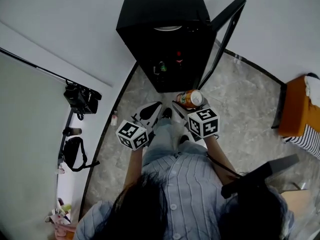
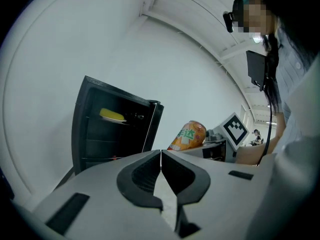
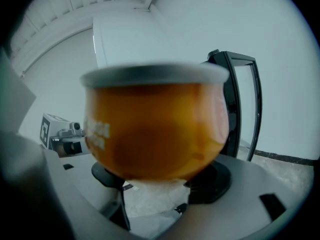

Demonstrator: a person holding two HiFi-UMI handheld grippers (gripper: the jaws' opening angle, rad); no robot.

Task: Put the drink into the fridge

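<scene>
Orange, smooth-walled metal drink can [image 3: 155, 129], gripped across its round mid-body by the right claw [image 3: 157, 184], whose two dark pads press on opposite sides. It is carried in the air, tilted, just in front of the open black mini fridge [image 1: 165, 34], whose glass door [image 1: 225, 39] swings out to the side. The can probably has thin walls and is slick: light if empty, moderately heavy if full, and liable to dent or slip. A firm but measured hold at mid-height therefore seems best. The left claw [image 2: 161, 169] is level beside the right, jaws together on nothing. Both are held low before the person and aimed at the fridge, above the grey marbled floor [image 1: 240, 99].
</scene>
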